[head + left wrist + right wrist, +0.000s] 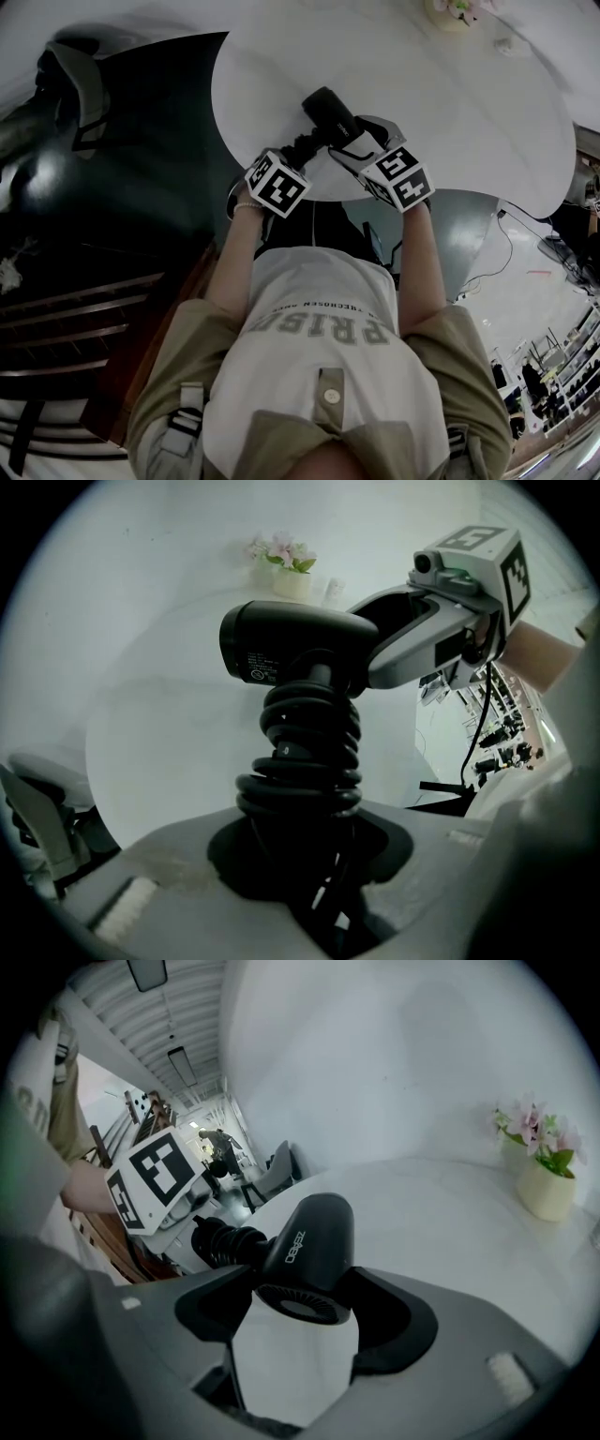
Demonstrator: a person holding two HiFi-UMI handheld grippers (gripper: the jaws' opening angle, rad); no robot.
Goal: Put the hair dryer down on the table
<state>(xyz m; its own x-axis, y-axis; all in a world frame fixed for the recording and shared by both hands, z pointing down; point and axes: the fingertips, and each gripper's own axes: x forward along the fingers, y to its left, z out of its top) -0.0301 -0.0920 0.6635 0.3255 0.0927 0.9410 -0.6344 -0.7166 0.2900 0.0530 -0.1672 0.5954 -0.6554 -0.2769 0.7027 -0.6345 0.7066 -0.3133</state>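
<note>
Evidently for a steady set-down over the tabletop (pixel 469 112), the left hand-held gripper (pixel 309 855) pinches the cord-wrapped handle (pixel 309 738) of the hair dryer (pixel 330 114), while the right hand-held gripper (pixel 305 1312) clamps its body.

Dim, greyish light here, with long ceiling strip lights (pixel 178 1061) glowing far off. The round white tabletop (pixel 450 103) looks washed out, shadows soft. Fisheye bending and black vignettes ring both gripper views. The glossy black hair dryer (pixel 291 649) reads sharp.
</note>
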